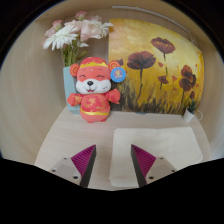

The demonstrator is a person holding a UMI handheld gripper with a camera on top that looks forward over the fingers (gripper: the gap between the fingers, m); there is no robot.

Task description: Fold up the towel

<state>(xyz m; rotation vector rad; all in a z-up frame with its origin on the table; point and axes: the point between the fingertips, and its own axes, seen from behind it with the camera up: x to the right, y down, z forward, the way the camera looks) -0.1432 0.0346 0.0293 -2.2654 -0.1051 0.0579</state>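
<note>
A white towel (150, 140) lies flat on the table ahead of my gripper (114, 162), reaching off to the right; its near left corner sits between the fingers. Both fingers, with magenta pads (85, 160), stand apart with a wide gap. Nothing is held between them. The towel's left edge runs down between the pads, slightly nearer the right finger.
A red and orange plush toy (94, 90) sits at the back of the table (60, 140). Behind it stands a blue vase of white and pink flowers (72, 35). A poppy painting (160, 65) leans on the wall at the right.
</note>
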